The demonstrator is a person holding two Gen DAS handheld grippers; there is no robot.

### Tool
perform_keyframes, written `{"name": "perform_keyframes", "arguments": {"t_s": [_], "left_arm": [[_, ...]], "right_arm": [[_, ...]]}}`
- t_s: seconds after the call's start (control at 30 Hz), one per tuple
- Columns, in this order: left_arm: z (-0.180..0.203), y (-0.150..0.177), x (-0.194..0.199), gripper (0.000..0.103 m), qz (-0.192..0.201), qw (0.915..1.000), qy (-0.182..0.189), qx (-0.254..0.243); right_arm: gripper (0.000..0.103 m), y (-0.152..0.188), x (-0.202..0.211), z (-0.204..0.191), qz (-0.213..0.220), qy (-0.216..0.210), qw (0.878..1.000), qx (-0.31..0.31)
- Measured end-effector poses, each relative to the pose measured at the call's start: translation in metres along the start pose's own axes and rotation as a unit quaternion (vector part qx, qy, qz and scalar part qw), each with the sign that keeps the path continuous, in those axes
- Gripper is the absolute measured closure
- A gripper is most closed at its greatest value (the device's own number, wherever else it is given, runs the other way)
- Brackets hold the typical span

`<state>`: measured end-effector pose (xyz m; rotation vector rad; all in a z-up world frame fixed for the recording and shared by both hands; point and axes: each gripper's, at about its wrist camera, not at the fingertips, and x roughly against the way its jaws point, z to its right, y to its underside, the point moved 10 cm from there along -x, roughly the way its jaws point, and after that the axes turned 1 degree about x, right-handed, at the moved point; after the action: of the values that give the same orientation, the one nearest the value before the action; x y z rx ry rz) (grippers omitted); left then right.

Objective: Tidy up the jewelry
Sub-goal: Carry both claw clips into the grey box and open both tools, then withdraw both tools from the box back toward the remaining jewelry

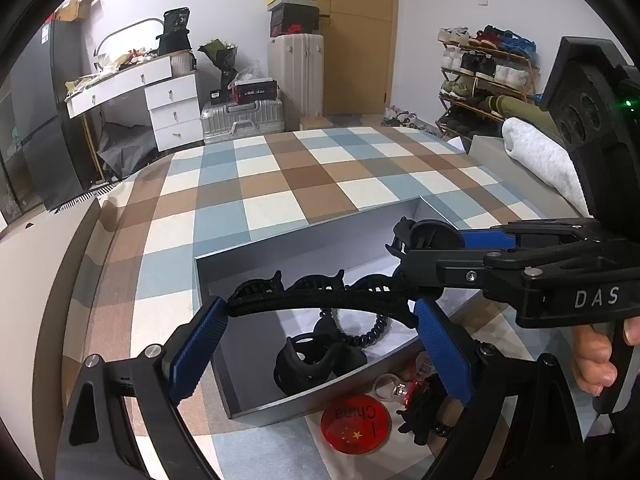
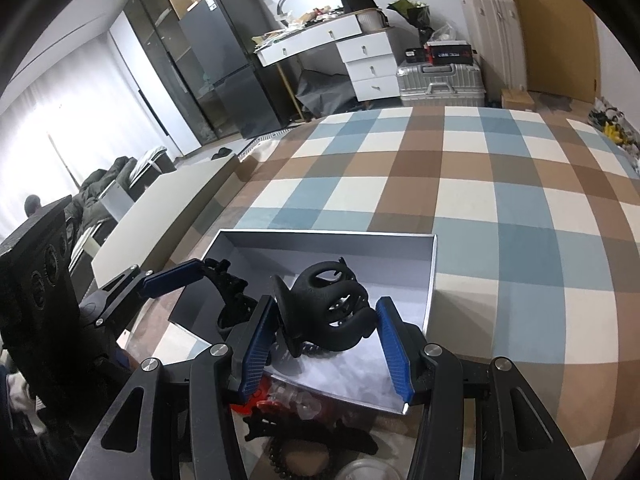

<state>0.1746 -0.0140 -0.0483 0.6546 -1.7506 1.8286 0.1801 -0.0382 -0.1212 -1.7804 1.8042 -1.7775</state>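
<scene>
Beside the box point(image 1: 224, 376), a red "China" badge point(image 1: 355, 424); left gripper point(image 1: 320, 312) clamping headband point(image 1: 320, 300), right gripper point(image 2: 326, 328) clamping claw clip point(image 2: 328, 304).

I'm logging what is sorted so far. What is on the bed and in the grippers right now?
box: one, grey, open, on the bedspread
bedspread: one, blue, brown and white checks
headband: one, black, over the box, spanning the left gripper's pads
claw clips: two black, one between the right gripper's pads, one in the box
coil tie: one, black, in the box
round badge: one, red, outside the box's near wall
loose clip: one, black, beside the badge
left gripper: black, blue pads, over the box
right gripper: same, over the box
hand: one, on the right gripper's handle
</scene>
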Motion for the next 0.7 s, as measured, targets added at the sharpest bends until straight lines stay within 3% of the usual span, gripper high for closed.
{"name": "perform_keyframes", "arguments": {"t_s": [0.37, 0.7], "left_arm": [[0.001, 0.001, 0.001, 0.011, 0.000, 1.0000, 0.004, 0.009], [0.006, 0.001, 0.018, 0.010, 0.008, 0.9995, 0.022, 0.022]], "right_arm": [[0.045, -0.005, 0.021, 0.001, 0.026, 0.003, 1.000, -0.001], [0.006, -0.003, 0.054, 0.009, 0.065, 0.039, 0.997, -0.009]]}}
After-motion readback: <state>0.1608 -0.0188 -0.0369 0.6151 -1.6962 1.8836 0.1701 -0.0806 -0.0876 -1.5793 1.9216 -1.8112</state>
